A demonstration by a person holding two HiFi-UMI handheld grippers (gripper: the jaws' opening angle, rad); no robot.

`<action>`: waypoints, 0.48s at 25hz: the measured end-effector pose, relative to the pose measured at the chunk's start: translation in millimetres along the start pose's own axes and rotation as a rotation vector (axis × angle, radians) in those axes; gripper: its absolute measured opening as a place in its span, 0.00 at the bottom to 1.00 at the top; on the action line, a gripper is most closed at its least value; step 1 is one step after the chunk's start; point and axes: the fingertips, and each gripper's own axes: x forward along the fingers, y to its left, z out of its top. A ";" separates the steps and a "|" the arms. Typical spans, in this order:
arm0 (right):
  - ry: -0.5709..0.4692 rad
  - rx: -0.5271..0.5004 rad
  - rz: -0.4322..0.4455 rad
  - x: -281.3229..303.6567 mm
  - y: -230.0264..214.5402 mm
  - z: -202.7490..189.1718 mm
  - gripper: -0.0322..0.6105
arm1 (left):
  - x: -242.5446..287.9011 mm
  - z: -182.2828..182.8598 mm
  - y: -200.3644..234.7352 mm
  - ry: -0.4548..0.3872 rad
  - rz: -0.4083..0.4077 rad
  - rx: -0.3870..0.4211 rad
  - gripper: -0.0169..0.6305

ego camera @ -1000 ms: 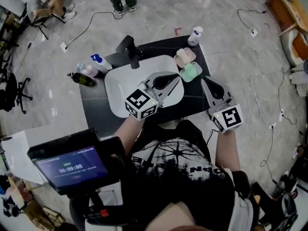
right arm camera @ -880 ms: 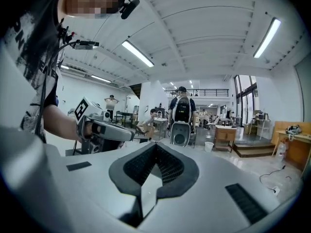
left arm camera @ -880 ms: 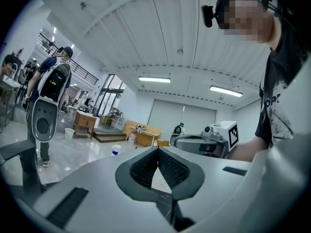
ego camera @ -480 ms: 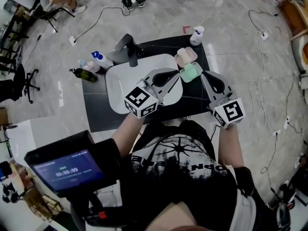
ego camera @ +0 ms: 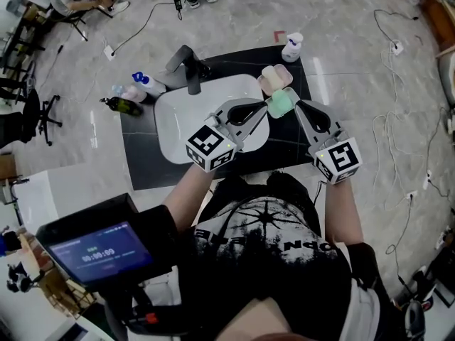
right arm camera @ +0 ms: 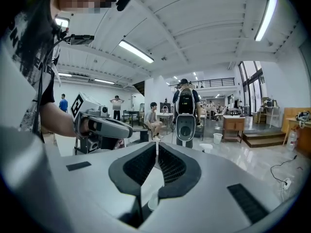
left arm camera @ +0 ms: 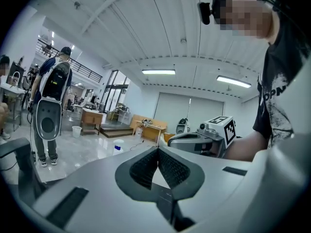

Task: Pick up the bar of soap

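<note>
Two empty claws flank the soap on the black table

Just above frame centre, the bar of soap [ego camera: 282, 104], seemingly the mint-green rounded block, lies on the table [ego camera: 142, 155] beside the glossy white basin [ego camera: 178, 123]. Its long axis runs lower left to upper right. The left claw [ego camera: 264, 111] points in from its left and the right claw [ego camera: 298, 106] from its right, about equally near. Both have their ribbed pads pressed together on nothing. A pink-cream block [ego camera: 274, 79] sits just above the soap.

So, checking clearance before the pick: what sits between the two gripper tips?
In the head view, the green soap dish lies between the left gripper and the right gripper.
</note>
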 end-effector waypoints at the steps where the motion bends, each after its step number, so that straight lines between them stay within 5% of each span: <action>1: 0.010 -0.001 0.004 1.5 -0.2 -2.3 0.07 | 1.1 -0.5 0.4 0.007 0.001 0.000 0.04; 6: 0.061 0.014 0.003 8.6 -5.7 -18.6 0.08 | 12.1 -10.6 5.0 0.054 -0.001 -0.005 0.04; 12: 0.151 0.032 -0.004 31.5 -19.0 -57.6 0.23 | 33.0 -39.1 23.6 0.135 -0.006 -0.042 0.04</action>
